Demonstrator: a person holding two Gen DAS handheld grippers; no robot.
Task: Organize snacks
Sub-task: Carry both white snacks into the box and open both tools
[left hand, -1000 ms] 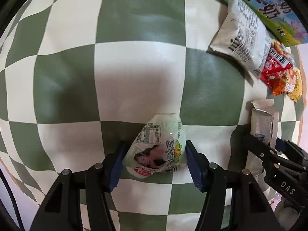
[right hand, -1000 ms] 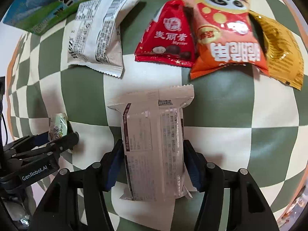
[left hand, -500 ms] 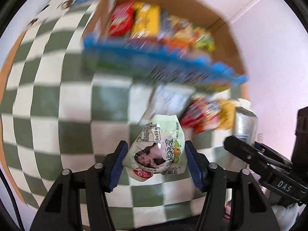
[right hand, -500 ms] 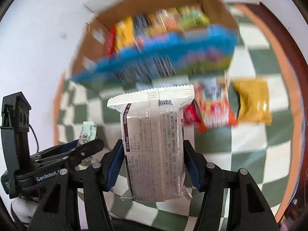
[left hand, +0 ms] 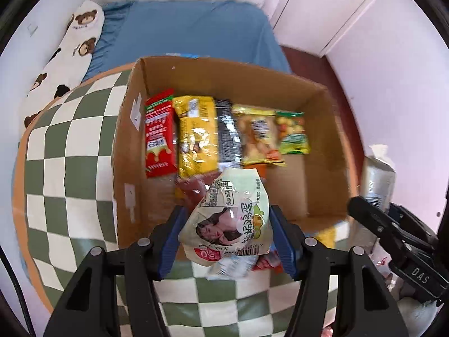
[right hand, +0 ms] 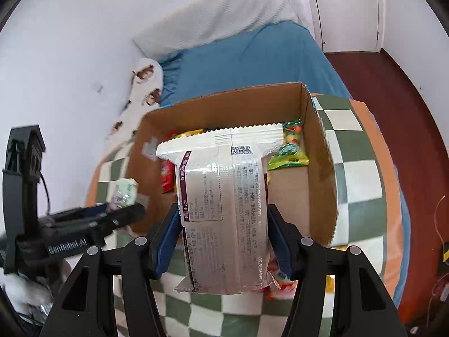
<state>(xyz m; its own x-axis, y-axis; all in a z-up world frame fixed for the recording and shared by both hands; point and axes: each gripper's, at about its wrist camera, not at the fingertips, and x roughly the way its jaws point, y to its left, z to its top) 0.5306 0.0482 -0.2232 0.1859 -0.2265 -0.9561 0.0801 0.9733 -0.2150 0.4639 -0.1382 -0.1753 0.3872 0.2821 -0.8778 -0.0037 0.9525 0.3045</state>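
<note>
Both views bright, even daylight; source not visible. Shadows soft, faint inside cardboard box (left hand: 322, 129). Strong fisheye bending: checkered worktop (left hand: 70, 151) curves, dark vignette at corners. Motion blur smears snack row in box and loose packets near frame bottom (held pouch (left hand: 227, 221) stays sharp). Mild glare on silver packet (right hand: 224, 210) wrapper. Left gripper (right hand: 120, 213) blurred in right view.

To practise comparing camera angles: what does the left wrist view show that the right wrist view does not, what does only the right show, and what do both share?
Only the left wrist view shows the black packet and the orange snack bag in the row of snacks. Only the right wrist view shows the printed back of the silver packet in full, clamped in the right gripper. Both show the cardboard box, the green snack bag and the small pale green packet.
</note>
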